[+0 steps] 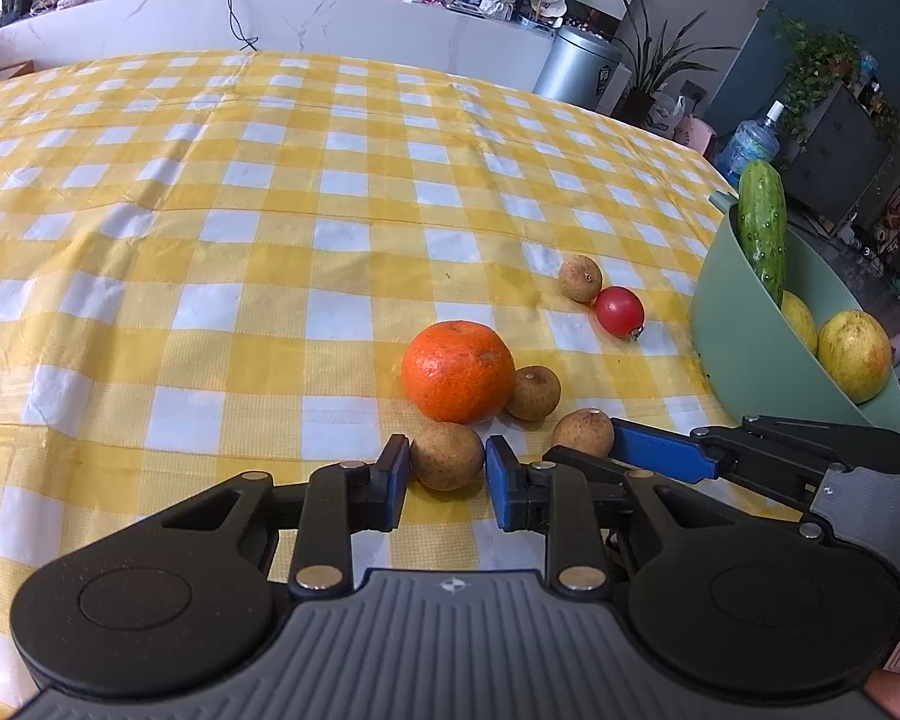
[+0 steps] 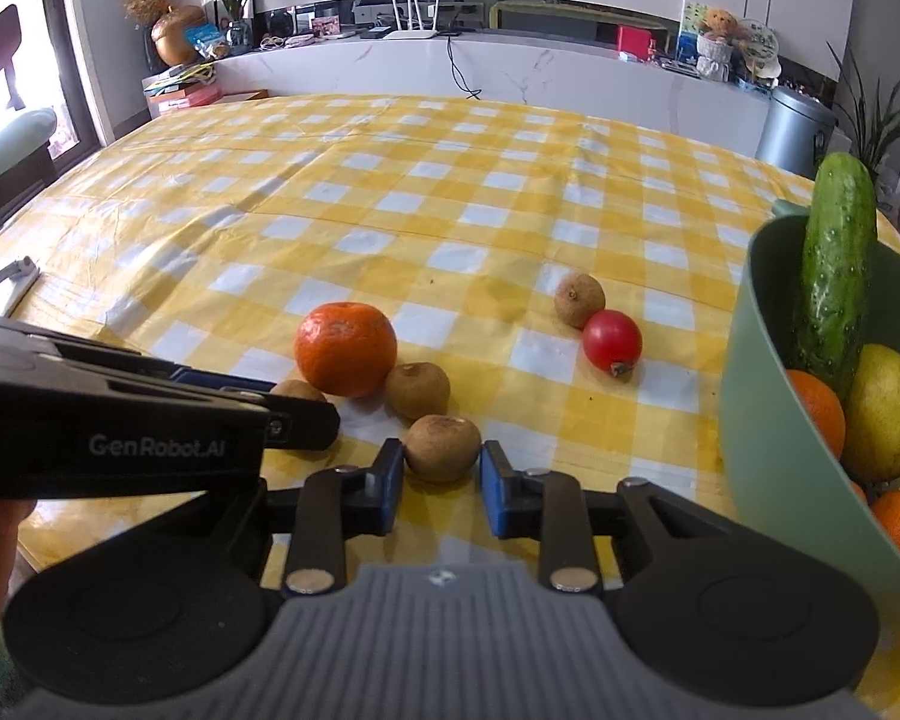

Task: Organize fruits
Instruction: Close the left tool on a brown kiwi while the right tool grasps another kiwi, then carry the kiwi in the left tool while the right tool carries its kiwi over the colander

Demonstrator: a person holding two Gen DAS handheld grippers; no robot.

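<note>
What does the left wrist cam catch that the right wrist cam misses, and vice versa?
Left wrist only: the water jug beyond the table's far right edge, and the left gripper closed on a brown fruit.

Right wrist only: oranges in the green bowl, the stand at the table's left edge, and the right gripper closed on another brown fruit.

Both: the loose orange, red tomato, cucumber, checked tablecloth.
</note>
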